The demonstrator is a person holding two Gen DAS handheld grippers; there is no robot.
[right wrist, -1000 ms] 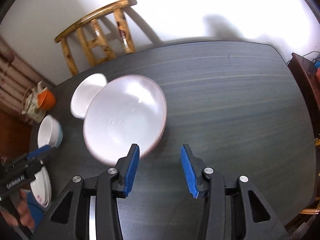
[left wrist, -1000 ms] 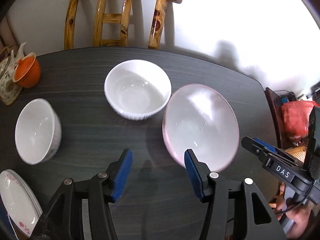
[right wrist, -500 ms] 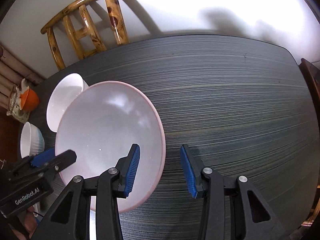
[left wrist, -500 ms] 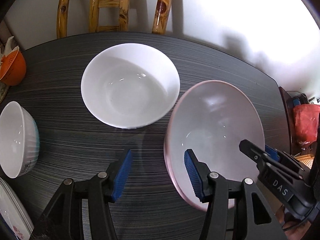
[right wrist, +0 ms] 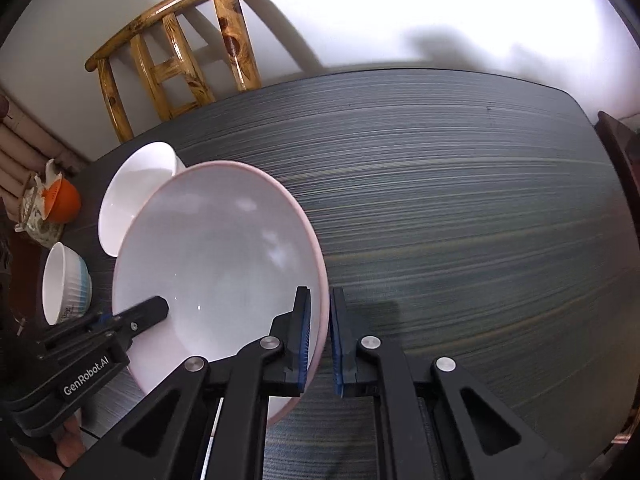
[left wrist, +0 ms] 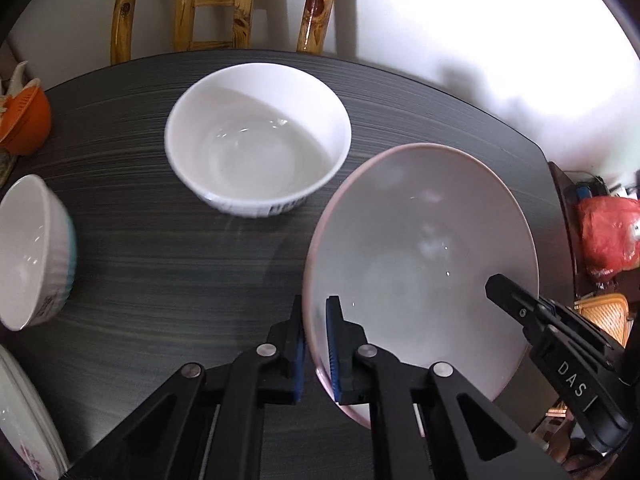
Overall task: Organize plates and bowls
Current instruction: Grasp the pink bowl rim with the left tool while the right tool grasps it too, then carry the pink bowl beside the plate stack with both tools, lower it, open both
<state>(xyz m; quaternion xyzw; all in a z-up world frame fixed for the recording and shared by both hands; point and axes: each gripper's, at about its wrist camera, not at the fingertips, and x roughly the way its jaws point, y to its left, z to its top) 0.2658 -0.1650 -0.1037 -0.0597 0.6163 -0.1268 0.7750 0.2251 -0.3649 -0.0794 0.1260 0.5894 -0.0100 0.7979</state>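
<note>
Bowls on the desk [left wrist: 168,280]: three. One wide pink-rimmed bowl [left wrist: 420,264], one white bowl [left wrist: 256,140], one ribbed white bowl with a blue band [left wrist: 32,252]. Stacked plates [left wrist: 24,420] at the left edge: count unclear, at least two. One orange strainer [left wrist: 28,124]. One wooden chair [right wrist: 172,56]. One red bag [left wrist: 608,236]. Grippers: two.

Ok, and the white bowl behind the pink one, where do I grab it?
On the white bowl, likely the near rim, coming from above: it sits upright with a thin, steep wall, so one finger goes inside, one outside.
</note>
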